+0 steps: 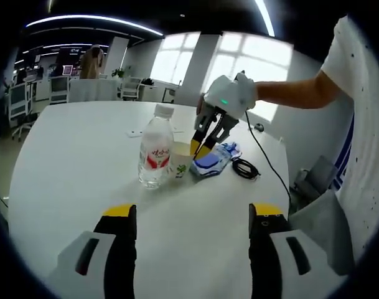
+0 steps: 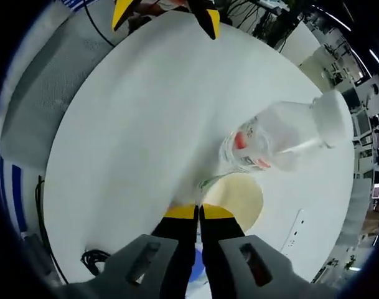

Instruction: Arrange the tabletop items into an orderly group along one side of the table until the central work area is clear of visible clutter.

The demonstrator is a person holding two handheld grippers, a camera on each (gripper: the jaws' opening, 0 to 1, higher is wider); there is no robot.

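Note:
On the white round table (image 1: 71, 168) a clear water bottle (image 1: 156, 149) with a red label stands upright. Touching its right side is a paper cup (image 1: 180, 161), and a blue packet (image 1: 211, 161) lies just beyond. My right gripper (image 1: 200, 149), held by a gloved hand, comes down onto the cup's rim. Seen from the right gripper view, my right gripper (image 2: 198, 212) is shut on the near rim of the cup (image 2: 239, 194), with the bottle (image 2: 276, 137) right behind it. My left gripper (image 1: 193, 212) hangs open over bare table, well short of the bottle, with nothing between its jaws.
A black cable (image 1: 245, 168) coils right of the packet and trails off the table edge. A small white flat item (image 1: 134, 132) lies behind the bottle. A grey chair (image 1: 320, 212) stands at the right edge. Office desks stand further back.

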